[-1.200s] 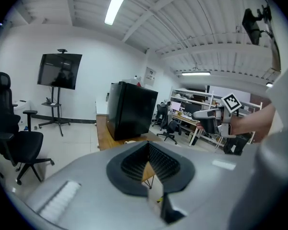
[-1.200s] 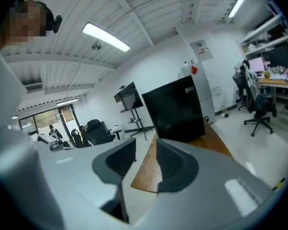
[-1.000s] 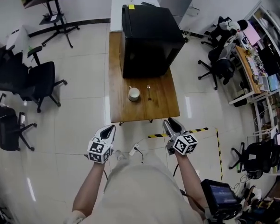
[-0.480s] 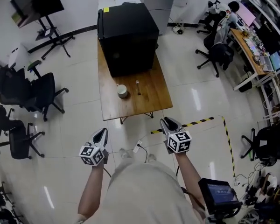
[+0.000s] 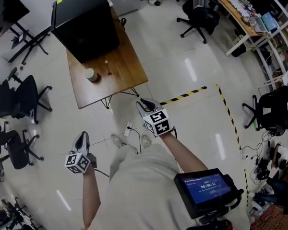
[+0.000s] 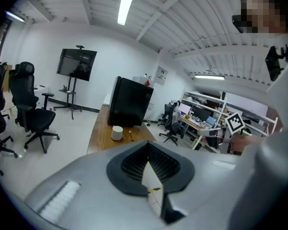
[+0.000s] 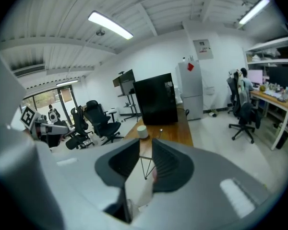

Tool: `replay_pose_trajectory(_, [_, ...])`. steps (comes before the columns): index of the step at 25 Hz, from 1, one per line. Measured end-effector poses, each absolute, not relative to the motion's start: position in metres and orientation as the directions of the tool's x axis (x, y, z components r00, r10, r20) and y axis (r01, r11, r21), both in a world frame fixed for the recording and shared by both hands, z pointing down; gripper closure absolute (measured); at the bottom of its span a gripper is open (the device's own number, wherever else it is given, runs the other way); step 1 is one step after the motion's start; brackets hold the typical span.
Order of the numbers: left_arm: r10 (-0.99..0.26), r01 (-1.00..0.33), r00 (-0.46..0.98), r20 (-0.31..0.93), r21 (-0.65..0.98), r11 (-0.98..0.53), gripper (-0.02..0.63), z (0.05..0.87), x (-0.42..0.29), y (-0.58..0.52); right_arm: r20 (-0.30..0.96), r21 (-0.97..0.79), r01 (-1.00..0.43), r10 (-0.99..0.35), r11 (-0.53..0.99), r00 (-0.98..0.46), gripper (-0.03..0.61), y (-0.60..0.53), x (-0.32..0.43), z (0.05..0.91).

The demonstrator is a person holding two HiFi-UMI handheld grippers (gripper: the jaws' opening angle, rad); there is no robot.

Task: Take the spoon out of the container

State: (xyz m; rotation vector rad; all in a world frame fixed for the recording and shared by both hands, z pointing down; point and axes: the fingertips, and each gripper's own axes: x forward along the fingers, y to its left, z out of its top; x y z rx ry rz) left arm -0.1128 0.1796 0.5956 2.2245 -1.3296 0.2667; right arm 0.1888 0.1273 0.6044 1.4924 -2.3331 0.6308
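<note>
A white cup-like container [image 5: 90,74] stands on a wooden table [image 5: 127,75] far ahead at the upper left. A small spoon [image 5: 107,66] lies on the tabletop just right of it, outside the container. Both grippers hang over the floor, well short of the table. My left gripper [image 5: 81,139] is low at the left with its jaw tips touching and nothing between them. My right gripper [image 5: 145,103] is nearer the table, with a narrow gap between its jaws. From the left gripper [image 6: 148,145] I see the container [image 6: 117,132] and spoon [image 6: 130,133]; from the right gripper [image 7: 145,145], the container [image 7: 142,132] and spoon [image 7: 160,130].
A large black box [image 5: 84,23] fills the table's far end. Office chairs [image 5: 14,99] stand at the left, more chairs and desks [image 5: 240,13] at the right. Yellow-black tape [image 5: 201,92] marks the tiled floor. A cable with a plug [image 5: 127,128] lies near my feet.
The view has swung, so the table now sits farther off at the upper left. My left gripper has dropped back and down; my right gripper stays ahead, closer to the table's corner.
</note>
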Motion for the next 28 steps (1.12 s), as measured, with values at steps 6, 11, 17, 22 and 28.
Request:
replay_pose_trajectory(6, [-0.758, -0.876, 0.467, 0.456, 0.353, -0.327, 0.611, 0.617, -0.084, 0.213, 0.475, -0.215, -0.875, -0.737, 0.433, -0.481, 0.504, 0.148, 0.198, 0.613])
replay_pose_trajectory(11, [-0.756, -0.871, 0.476, 0.449, 0.359, -0.335, 0.611, 0.621, -0.068, 0.216, 0.477, -0.213, -0.871, -0.731, 0.442, -0.487, 0.509, 0.159, 0.207, 0.614])
replay_pose_trajectory(17, [-0.742, -0.855, 0.515, 0.430, 0.323, -0.406, 0.611, 0.606, -0.057, 0.199, 0.490, -0.224, -0.886, -0.740, 0.405, -0.462, 0.509, 0.165, 0.217, 0.615])
replay_pose_trajectory(22, [-0.754, -0.856, 0.511, 0.412, 0.323, -0.404, 0.611, 0.599, -0.074, 0.192, 0.503, -0.226, -0.888, -0.733, 0.400, -0.458, 0.509, 0.162, 0.208, 0.621])
replay_pose_trajectory(28, [-0.736, -0.852, 0.514, 0.440, 0.358, -0.381, 0.611, 0.617, -0.106, 0.200, 0.499, -0.225, -0.894, -0.742, 0.387, -0.447, 0.509, 0.156, 0.187, 0.617])
